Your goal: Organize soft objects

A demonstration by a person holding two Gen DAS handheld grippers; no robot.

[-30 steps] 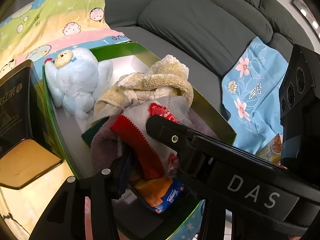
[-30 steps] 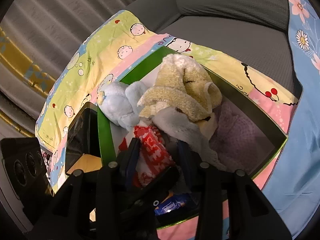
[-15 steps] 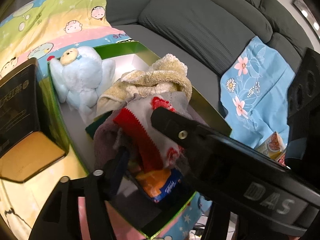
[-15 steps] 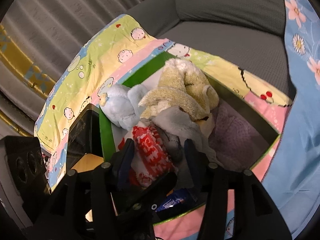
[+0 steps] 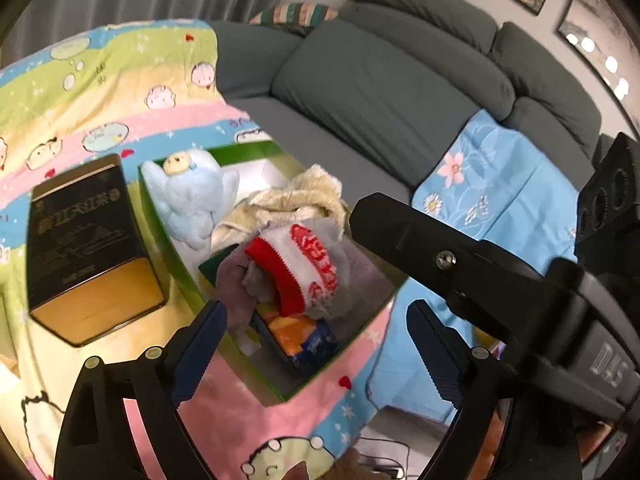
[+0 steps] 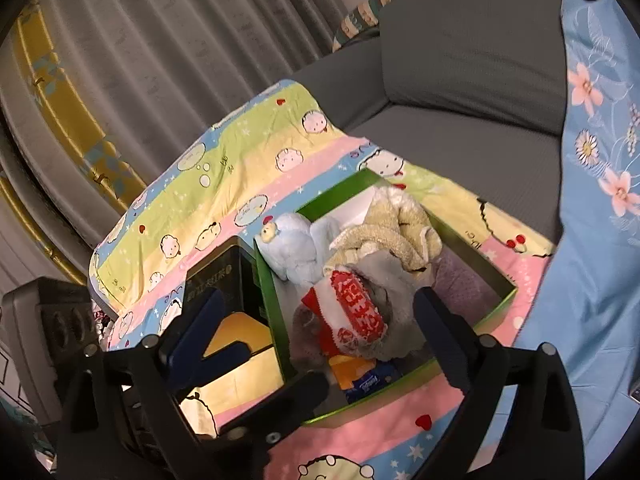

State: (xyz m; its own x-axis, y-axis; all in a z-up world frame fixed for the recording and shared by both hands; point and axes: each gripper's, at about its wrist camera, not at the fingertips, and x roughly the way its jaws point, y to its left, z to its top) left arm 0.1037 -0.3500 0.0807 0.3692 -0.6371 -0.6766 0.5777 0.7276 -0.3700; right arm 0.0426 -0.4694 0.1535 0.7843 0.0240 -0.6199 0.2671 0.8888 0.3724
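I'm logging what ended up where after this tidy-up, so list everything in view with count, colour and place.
green box: 1, green walls, on the cartoon blanket
plush toy: 1, pale blue, far corner of the box
towel: 1, cream, in the box beside the plush
sock: 1, grey with red pattern, atop the pile
tissue pack: 1, orange and blue, near end of the box
black tin: 1, black and gold, beside the box
cartoon blanket: 1, pastel stripes, over the sofa
floral cloth: 1, light blue, on the sofa
sofa: 1, dark grey
left gripper: jaws opening, nothing between
right gripper: jaws opening, nothing between
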